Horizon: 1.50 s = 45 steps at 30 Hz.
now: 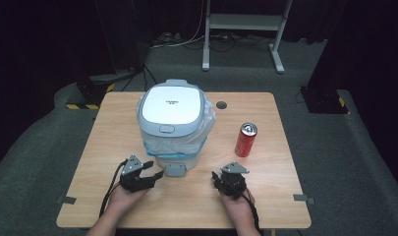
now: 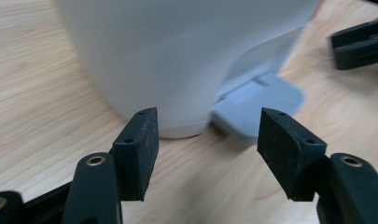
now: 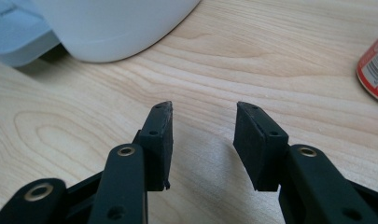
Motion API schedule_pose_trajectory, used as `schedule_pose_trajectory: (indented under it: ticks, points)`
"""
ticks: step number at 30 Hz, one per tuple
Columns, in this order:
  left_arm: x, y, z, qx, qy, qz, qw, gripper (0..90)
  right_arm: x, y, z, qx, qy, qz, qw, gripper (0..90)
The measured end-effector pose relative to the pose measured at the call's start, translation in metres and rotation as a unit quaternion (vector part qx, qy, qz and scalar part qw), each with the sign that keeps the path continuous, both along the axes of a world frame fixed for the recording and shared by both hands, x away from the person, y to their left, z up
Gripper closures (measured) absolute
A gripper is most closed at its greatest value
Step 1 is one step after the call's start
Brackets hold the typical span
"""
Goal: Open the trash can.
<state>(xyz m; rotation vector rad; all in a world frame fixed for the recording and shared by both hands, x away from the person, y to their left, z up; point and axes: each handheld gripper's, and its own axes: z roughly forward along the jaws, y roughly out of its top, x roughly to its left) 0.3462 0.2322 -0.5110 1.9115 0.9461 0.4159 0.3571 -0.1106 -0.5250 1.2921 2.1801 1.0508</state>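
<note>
Both jaw pairs spread with nothing between them: left gripper (image 1: pixel 155 169) wide apart, pads aimed at the foot of the white pedal bin (image 1: pixel 173 129); right gripper (image 1: pixel 217 176) parted more narrowly over bare table (image 1: pixel 265 196). Resting low near the front edge, each carried by a hand coming in from below, forearms roughly level, jaws pointing forward and slightly inward. Just ahead of the left pads, the grey pedal (image 2: pixel 259 105), jutting from the bin's base toward the person; apparently the thing being worked. To do that step well: come down squarely on the pedal's flat top rather than its edge, press straight down so the bin does not skid or tip, keep the right gripper free of the bin wall. Behind, centred on the table, the bin itself, lid (image 1: pixel 171 104) shut, blue liner (image 1: pixel 150 141) bunched under the rim. Further right and well apart from the bin, an upright red can (image 1: pixel 246 140), likely waiting to go in.
</note>
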Motion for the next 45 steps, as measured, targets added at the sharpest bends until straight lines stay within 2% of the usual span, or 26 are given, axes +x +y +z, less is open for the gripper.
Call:
schedule_pose_trajectory:
  ticks: [3,8,11,14,16,19,27,32,34,40,41,43,45]
  points:
    - [-0.003,-0.005,0.001,-0.001,-0.001,-0.015,0.9999,39.9,0.002,-0.002,0.000,0.010,0.004,-0.001,0.9999,56.8]
    - [-0.009,-0.017,0.004,0.007,-0.021,-0.033,0.9992,56.2,0.002,0.002,0.000,-0.010,0.002,0.008,0.9999,56.5]
    - [-0.010,-0.027,0.003,0.007,-0.029,-0.036,0.9989,65.7,0.001,0.005,-0.001,-0.017,0.003,0.012,0.9998,56.4]
    - [-0.010,-0.038,-0.001,0.019,-0.039,-0.033,0.9985,71.4,0.001,0.005,-0.001,-0.019,0.003,0.011,0.9998,56.3]
    - [-0.008,-0.042,-0.002,0.015,-0.041,-0.025,0.9987,71.3,0.001,0.006,-0.001,-0.018,0.003,0.010,0.9998,56.1]
    - [-0.005,-0.043,-0.003,0.014,-0.041,-0.011,0.9990,66.5,0.001,0.006,-0.001,-0.020,0.002,0.010,0.9997,56.1]
    - [-0.002,-0.046,-0.007,0.008,-0.022,-0.009,0.9997,62.2,0.000,0.007,-0.001,-0.026,0.002,0.008,0.9996,55.9]
    - [-0.006,-0.052,-0.010,0.027,-0.037,-0.007,0.9989,56.0,0.001,0.007,-0.001,-0.029,0.000,0.010,0.9995,55.5]
    - [-0.008,-0.055,-0.011,0.038,-0.046,-0.001,0.9982,56.4,0.001,0.008,-0.001,-0.030,0.000,0.011,0.9995,55.3]
    - [-0.003,-0.048,-0.011,0.003,-0.019,0.006,0.9998,59.5,0.000,0.009,-0.001,-0.033,0.000,0.011,0.9994,55.3]
    - [-0.002,-0.046,-0.011,0.001,-0.016,0.009,0.9998,64.5,0.000,0.009,-0.001,-0.033,0.000,0.011,0.9994,55.3]
    - [0.000,-0.043,-0.011,-0.008,-0.011,0.009,0.9999,67.5,0.000,0.009,-0.001,-0.035,0.001,0.011,0.9993,55.3]
    - [0.000,-0.043,-0.011,-0.004,-0.012,0.011,0.9999,70.5,0.001,0.009,-0.001,-0.035,0.000,0.012,0.9993,55.3]
